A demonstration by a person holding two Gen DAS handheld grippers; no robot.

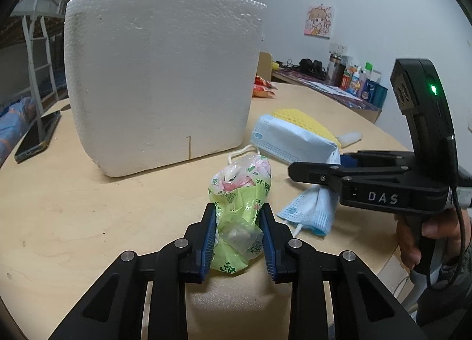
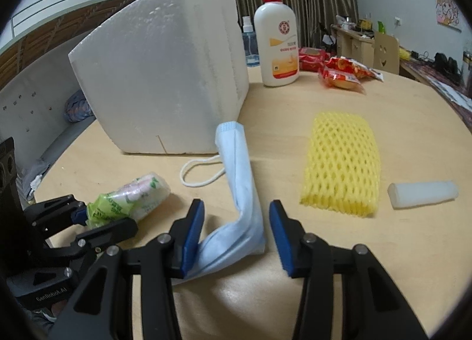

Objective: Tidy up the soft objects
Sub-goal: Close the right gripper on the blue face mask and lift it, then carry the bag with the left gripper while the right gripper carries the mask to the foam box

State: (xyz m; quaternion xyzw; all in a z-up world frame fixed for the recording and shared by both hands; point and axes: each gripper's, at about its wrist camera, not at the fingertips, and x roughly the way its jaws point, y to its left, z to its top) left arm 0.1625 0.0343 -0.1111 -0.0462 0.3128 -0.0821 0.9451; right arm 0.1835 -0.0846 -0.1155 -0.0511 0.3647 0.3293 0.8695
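My left gripper (image 1: 237, 222) is shut on a green and pink tissue packet (image 1: 240, 192) lying on the wooden table; it also shows in the right wrist view (image 2: 129, 199). My right gripper (image 2: 236, 223) is open with its blue pads either side of a blue face mask (image 2: 240, 189), which lies on the table and is not clamped. The mask also shows in the left wrist view (image 1: 292, 140). A yellow foam net (image 2: 342, 163) and a white tube (image 2: 423, 194) lie to the right. A white foam box (image 2: 165, 86) stands behind.
A lotion pump bottle (image 2: 278, 45), a spray bottle (image 2: 249, 42) and red snack packets (image 2: 342, 71) stand at the table's far side. A phone (image 1: 38, 135) lies left of the box. The table edge (image 1: 380, 266) curves near my right hand.
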